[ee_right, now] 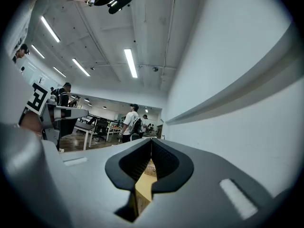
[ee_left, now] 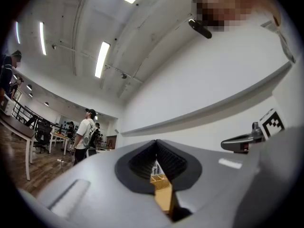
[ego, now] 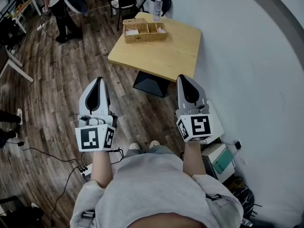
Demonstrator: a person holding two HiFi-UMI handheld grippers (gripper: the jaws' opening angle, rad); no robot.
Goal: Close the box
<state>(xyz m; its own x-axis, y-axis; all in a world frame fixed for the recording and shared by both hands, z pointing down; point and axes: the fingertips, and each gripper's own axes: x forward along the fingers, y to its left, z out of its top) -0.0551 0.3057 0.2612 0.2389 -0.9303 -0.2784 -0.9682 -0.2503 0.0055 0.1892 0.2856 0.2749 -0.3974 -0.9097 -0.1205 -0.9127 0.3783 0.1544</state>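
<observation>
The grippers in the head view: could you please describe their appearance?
The left gripper and right gripper have light grey, tapered shells with black ridged jaws. White cubes with black square markers sit behind them. The person wears a light grey short-sleeved shirt.

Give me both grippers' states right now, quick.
Left gripper: closed, holding nothing.
Right gripper: closed, holding nothing.

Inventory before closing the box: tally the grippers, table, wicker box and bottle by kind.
Grippers: 2, the left gripper and the right gripper
Table: 1
Wicker box: 1
Bottle: 1
Total: 5
</observation>
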